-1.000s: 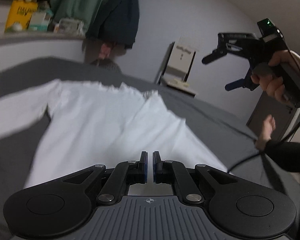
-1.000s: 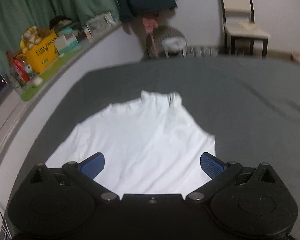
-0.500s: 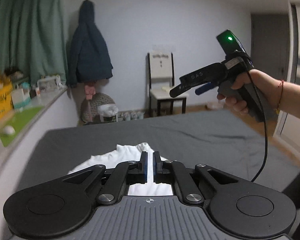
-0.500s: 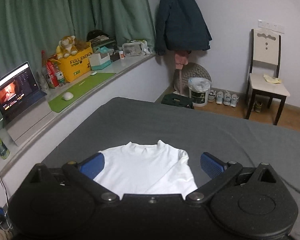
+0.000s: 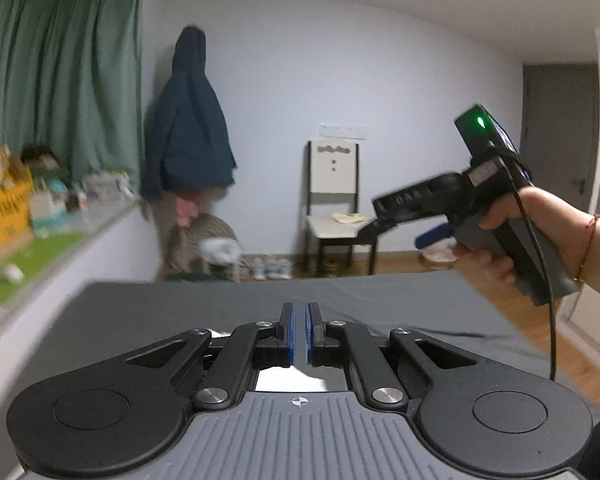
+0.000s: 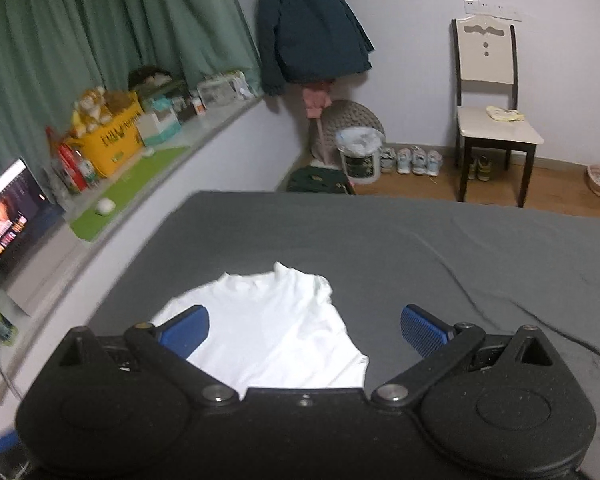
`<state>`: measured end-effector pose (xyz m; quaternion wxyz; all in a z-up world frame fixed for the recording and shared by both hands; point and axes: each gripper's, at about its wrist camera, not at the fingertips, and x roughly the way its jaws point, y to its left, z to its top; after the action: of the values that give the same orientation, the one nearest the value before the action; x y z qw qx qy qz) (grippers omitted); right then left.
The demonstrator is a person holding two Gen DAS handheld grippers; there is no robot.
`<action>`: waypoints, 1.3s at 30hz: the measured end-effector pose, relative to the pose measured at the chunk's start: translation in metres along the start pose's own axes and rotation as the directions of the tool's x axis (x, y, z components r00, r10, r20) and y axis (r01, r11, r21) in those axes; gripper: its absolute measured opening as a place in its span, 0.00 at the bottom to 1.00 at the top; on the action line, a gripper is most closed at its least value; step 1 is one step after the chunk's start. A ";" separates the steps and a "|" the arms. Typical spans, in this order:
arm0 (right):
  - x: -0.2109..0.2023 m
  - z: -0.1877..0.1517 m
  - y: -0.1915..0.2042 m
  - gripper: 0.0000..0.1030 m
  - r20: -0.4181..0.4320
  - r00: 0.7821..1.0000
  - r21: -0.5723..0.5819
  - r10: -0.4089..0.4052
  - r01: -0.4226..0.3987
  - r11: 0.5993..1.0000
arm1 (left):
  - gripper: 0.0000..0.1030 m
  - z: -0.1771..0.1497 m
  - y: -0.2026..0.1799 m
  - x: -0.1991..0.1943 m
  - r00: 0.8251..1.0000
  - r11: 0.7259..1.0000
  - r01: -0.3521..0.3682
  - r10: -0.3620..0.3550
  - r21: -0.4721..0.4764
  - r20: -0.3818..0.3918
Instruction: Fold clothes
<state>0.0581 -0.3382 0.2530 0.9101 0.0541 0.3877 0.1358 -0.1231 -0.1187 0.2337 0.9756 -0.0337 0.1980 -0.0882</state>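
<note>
A white high-neck shirt lies flat on the grey bed, collar pointing away. My right gripper is open, raised above the shirt's lower part, and holds nothing. It also shows in the left wrist view, held up in the air at the right. My left gripper is shut with its blue pads together and nothing between them, raised high above the bed. Only a sliver of the shirt shows behind the fingers in that view.
A window ledge with boxes, a yellow box, a laptop and a green mat runs along the left of the bed. A white chair, shoes, a bucket and a hanging dark coat stand beyond the far edge.
Both grippers have lifted and tilted up away from the shirt. The views now show the room and far wall. The left stays shut, the right stays open.
</note>
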 end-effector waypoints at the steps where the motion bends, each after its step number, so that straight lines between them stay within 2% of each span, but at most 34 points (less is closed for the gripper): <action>1: 0.008 0.000 0.003 1.00 -0.015 1.000 -0.015 -0.019 0.019 1.000 | 0.04 -0.011 0.005 0.009 1.000 0.999 0.020 -0.020 -0.029 -0.015; 5: 0.056 -0.005 0.016 1.00 -0.087 0.989 -0.096 -0.118 0.110 0.989 | 0.04 -0.075 0.028 0.058 0.993 0.996 0.015 -0.025 -0.088 -0.118; 8: 0.097 -0.008 0.030 1.00 -0.135 0.979 -0.156 -0.154 0.133 0.979 | 0.04 -0.125 0.044 0.101 0.981 0.999 -0.017 0.008 -0.047 -0.193; 10: 0.125 -0.008 0.041 1.00 -0.158 0.972 -0.204 -0.176 0.143 0.969 | 0.04 -0.151 0.054 0.127 0.980 1.000 -0.018 0.015 -0.012 -0.197; 13: 0.175 -0.007 0.057 1.00 -0.202 0.954 -0.299 -0.222 0.155 0.941 | 0.04 -0.187 0.069 0.165 0.973 0.999 0.015 -0.005 0.038 -0.230; 16: 0.228 -0.005 0.066 1.00 -0.246 0.927 -0.379 -0.282 0.175 0.909 | 0.04 -0.222 0.090 0.198 0.950 0.996 0.078 -0.065 0.031 -0.305; 19: 0.281 0.001 0.068 1.00 -0.289 0.895 -0.420 -0.339 0.200 0.885 | 0.04 -0.241 0.096 0.211 0.943 0.993 0.095 -0.067 0.071 -0.327; 23: 0.344 0.013 0.068 1.00 -0.326 0.861 -0.440 -0.391 0.228 0.869 | 0.04 -0.252 0.118 0.213 0.932 0.989 0.144 -0.141 -0.016 -0.334; 24: 0.360 0.015 0.068 1.00 -0.334 0.851 -0.446 -0.405 0.236 0.863 | 0.04 -0.252 0.122 0.215 0.934 0.987 0.156 -0.158 -0.033 -0.320; 26: 0.393 0.016 0.066 1.00 -0.350 0.825 -0.458 -0.443 0.262 0.849 | 0.04 -0.254 0.127 0.216 0.939 0.985 0.164 -0.171 -0.051 -0.298; 28: 0.425 0.015 0.061 1.00 -0.368 0.793 -0.474 -0.486 0.290 0.832 | 0.04 -0.260 0.131 0.218 0.936 0.981 0.181 -0.192 -0.064 -0.295; 30: 0.454 0.013 0.054 1.00 -0.393 0.754 -0.489 -0.526 0.313 0.814 | 0.04 -0.269 0.133 0.222 0.924 0.973 0.219 -0.232 -0.076 -0.304; 32: 0.478 0.009 0.048 1.00 -0.426 0.714 -0.514 -0.556 0.315 0.798 | 0.04 -0.278 0.132 0.228 0.904 0.960 0.266 -0.279 -0.084 -0.325; 35: 0.506 0.002 0.038 1.00 -0.455 0.628 -0.598 -0.631 0.309 0.739 | 0.04 -0.286 0.132 0.234 0.891 0.951 0.288 -0.308 -0.108 -0.335; 38: 0.521 0.002 0.032 0.98 -0.412 0.576 -0.668 -0.706 0.336 0.665 | 0.04 -0.295 0.138 0.240 0.882 0.937 0.309 -0.346 -0.160 -0.322; 39: 0.525 0.007 0.028 0.98 -0.367 0.569 -0.672 -0.736 0.385 0.633 | 0.04 -0.296 0.141 0.243 0.878 0.930 0.315 -0.361 -0.189 -0.314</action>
<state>0.4050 -0.1598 -0.0990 0.7016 -0.3735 0.6033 -0.0654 0.0031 -0.0340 -0.1453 0.8910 -0.1162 0.3615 -0.2488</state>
